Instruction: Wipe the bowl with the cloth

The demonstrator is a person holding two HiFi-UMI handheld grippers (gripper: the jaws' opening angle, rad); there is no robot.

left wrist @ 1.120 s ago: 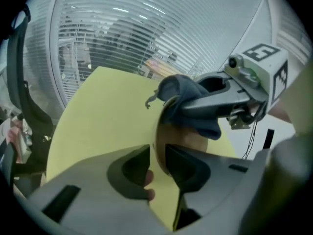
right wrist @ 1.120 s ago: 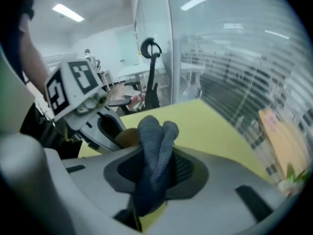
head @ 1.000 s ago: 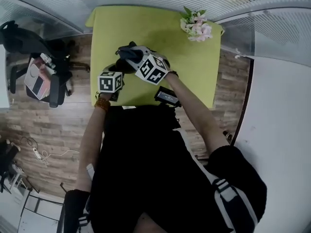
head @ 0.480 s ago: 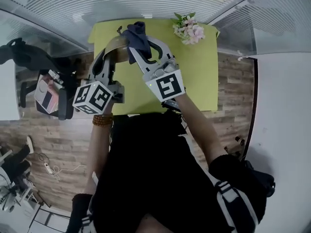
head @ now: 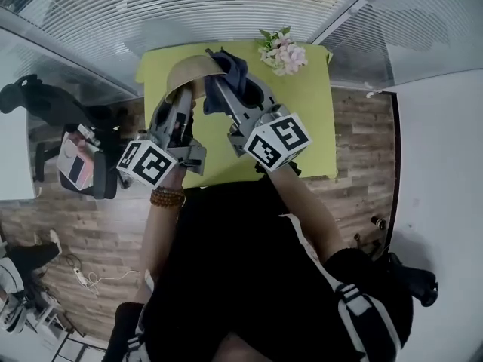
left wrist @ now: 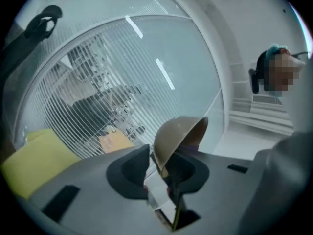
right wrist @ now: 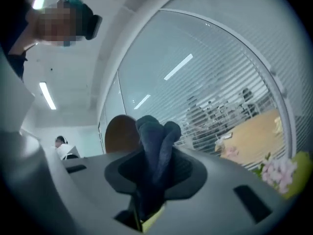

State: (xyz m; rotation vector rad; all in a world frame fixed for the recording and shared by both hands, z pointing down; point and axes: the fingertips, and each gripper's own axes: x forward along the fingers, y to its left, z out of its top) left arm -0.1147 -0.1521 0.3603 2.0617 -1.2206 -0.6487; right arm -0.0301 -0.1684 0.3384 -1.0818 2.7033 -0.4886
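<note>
Bowl [head: 190, 72] is the only container: tan, round, held above the far left part of the green table [head: 302, 119], tipped on its side. Head view shows mostly its domed outside. Only a dark sliver of the inside shows in the left gripper view [left wrist: 177, 133], so contents cannot be told.

Left gripper [head: 183, 96] is clenched on the bowl's rim, which sits pinched between its jaws [left wrist: 157, 173]. Those jaws have just been opening a little, with the rim between them.

Right gripper [head: 234, 93] is grasping the cloth [head: 232, 78], a dark blue bunched wad sticking up out of the jaws [right wrist: 155, 151]. These jaws [right wrist: 154, 175] have just been closing, cloth between them.

Cloth sits over the table's far middle, just beside the bowl's right edge. The bowl shows as a brown disc behind the cloth [right wrist: 119, 133]. Whether they touch: cannot tell.

Pink flowers [head: 281, 50] lie on the table's far right corner, well apart from the bowl, also seen low right in the right gripper view [right wrist: 276, 173].

Table's near edge is hidden under the person's black top [head: 226, 262]. Both marker cubes cover part of the near tabletop.
</note>
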